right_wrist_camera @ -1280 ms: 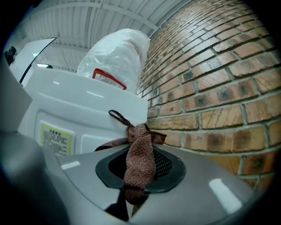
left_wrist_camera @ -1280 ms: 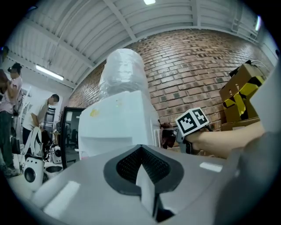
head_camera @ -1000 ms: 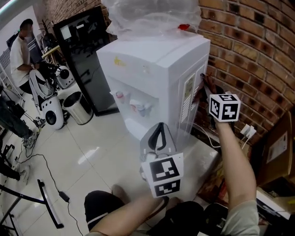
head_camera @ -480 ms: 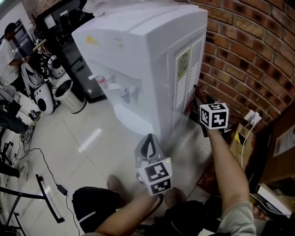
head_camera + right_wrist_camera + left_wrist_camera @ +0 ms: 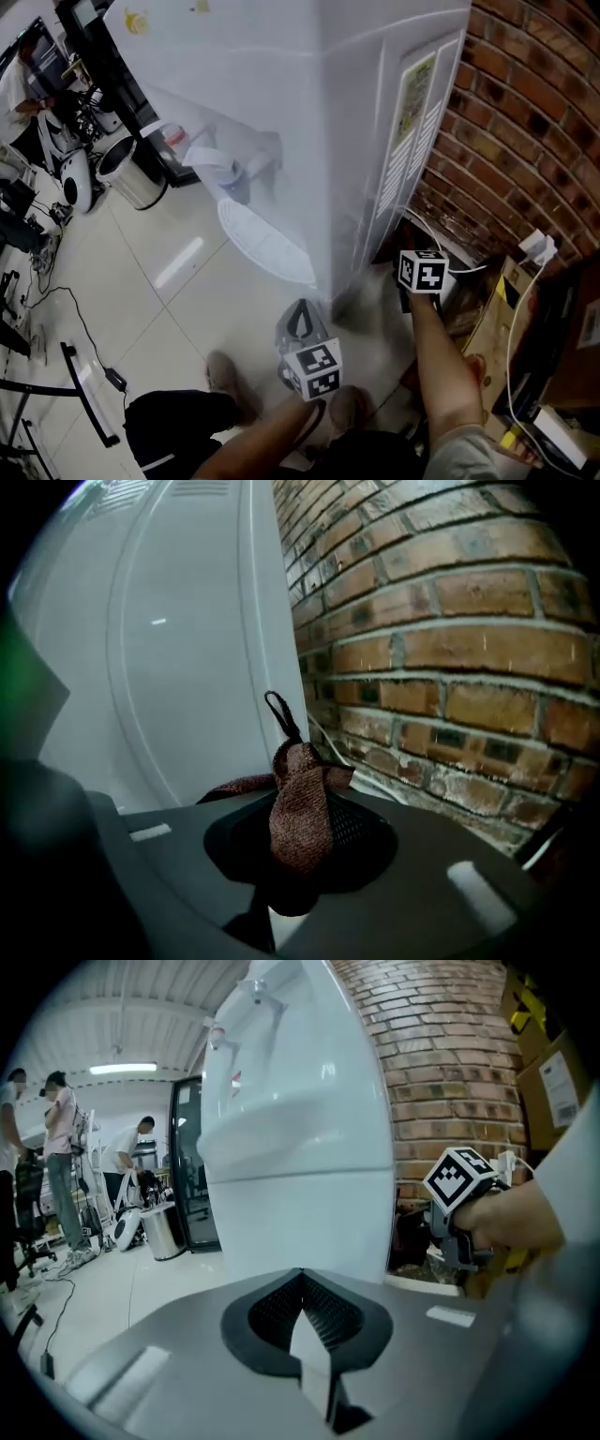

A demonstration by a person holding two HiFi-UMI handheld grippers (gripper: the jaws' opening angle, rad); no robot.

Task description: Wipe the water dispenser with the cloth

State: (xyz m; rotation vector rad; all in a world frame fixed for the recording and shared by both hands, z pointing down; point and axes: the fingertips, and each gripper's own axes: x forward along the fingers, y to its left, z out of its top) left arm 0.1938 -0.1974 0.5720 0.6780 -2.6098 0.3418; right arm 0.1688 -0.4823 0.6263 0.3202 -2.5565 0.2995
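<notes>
The white water dispenser (image 5: 309, 112) fills the top of the head view; its vented side panel (image 5: 412, 141) faces the brick wall. My right gripper (image 5: 409, 251) is low down at that panel's rear bottom corner, shut on a bunched brown cloth (image 5: 300, 794) with a dark loop. The cloth sits close to the dispenser's side (image 5: 169, 667); contact cannot be made out. My left gripper (image 5: 300, 323) hangs near the dispenser's front bottom corner, jaws together and nothing between them (image 5: 302, 1274). It points at the lower body (image 5: 300, 1129).
A brick wall (image 5: 525, 122) runs close behind the dispenser, with white cables and a plug (image 5: 536, 248). Cardboard boxes (image 5: 511, 309) stand at right. A steel bin (image 5: 131, 173) and a black cabinet (image 5: 187, 1176) stand at left, where people (image 5: 61, 1147) are.
Both grippers have dropped from mid height to the bottom of the dispenser's side. The head view has tilted down and closer. The cloth stays in the right gripper.
</notes>
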